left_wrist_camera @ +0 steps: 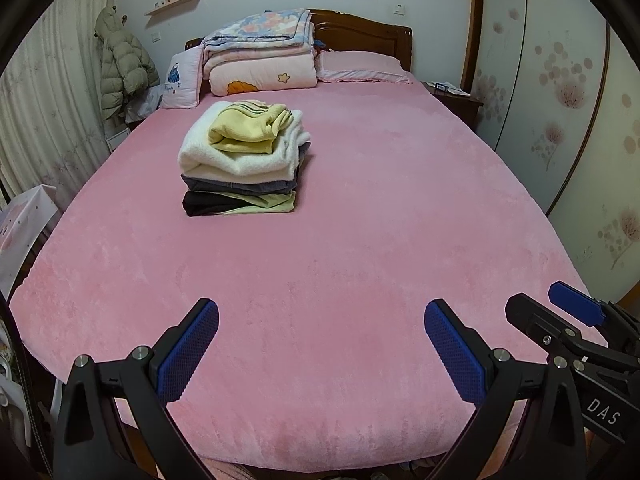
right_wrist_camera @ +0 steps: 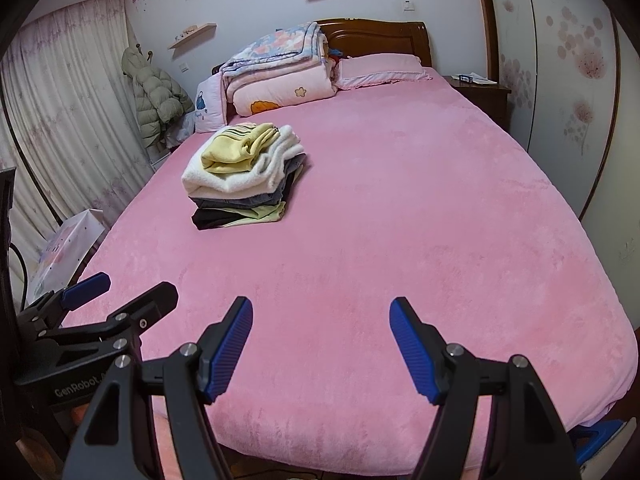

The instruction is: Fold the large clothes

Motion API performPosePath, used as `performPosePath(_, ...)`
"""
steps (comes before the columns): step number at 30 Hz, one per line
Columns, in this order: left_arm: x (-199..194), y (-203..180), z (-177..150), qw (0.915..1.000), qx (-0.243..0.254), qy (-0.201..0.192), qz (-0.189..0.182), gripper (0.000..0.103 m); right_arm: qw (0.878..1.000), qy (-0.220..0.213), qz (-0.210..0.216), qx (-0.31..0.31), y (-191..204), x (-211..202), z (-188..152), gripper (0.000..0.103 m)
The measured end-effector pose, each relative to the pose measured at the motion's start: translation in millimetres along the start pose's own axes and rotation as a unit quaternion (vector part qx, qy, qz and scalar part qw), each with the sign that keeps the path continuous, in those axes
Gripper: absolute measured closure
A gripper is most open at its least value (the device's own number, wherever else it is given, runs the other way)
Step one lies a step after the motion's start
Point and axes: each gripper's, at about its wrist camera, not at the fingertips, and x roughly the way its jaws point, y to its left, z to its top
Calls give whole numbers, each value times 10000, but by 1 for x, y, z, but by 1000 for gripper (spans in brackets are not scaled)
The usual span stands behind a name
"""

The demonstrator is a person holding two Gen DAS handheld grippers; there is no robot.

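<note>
A stack of folded clothes [left_wrist_camera: 242, 160] sits on the pink bed [left_wrist_camera: 360, 220], left of centre and toward the headboard; a yellow garment [left_wrist_camera: 248, 126] lies on top of a white fleece, with grey, black and pale green pieces below. The stack also shows in the right wrist view [right_wrist_camera: 244, 172]. My left gripper [left_wrist_camera: 320, 320] is open and empty above the foot of the bed. My right gripper [right_wrist_camera: 320, 316] is open and empty beside it; it shows at the right edge of the left wrist view [left_wrist_camera: 560, 312]. The left gripper shows at the left of the right wrist view [right_wrist_camera: 120, 292].
Folded quilts [left_wrist_camera: 260, 52] and a pink pillow [left_wrist_camera: 360, 66] lie at the wooden headboard. A puffer jacket [left_wrist_camera: 120, 68] hangs by the curtain on the left. A nightstand [left_wrist_camera: 456, 98] and wardrobe doors [left_wrist_camera: 560, 100] stand on the right. A white box [right_wrist_camera: 68, 248] stands beside the bed's left edge.
</note>
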Motion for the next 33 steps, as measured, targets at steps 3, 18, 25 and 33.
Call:
performPosePath(3, 1, 0, -1, 10000, -6, 19, 3, 1, 10000, 3, -8, 3, 0, 1, 0, 32)
performPosePath(18, 1, 0, -6, 9999, -65, 109, 15, 1, 10000, 34, -67, -10, -3, 5, -4, 32)
performPosePath(25, 3, -1, -7, 9999, -86, 149, -1, 1, 10000, 35, -74, -15, -3, 5, -4, 32)
performPosePath(33, 4, -2, -8, 9998, -89, 177, 5, 1, 10000, 51, -84, -8, -5, 5, -5, 32)
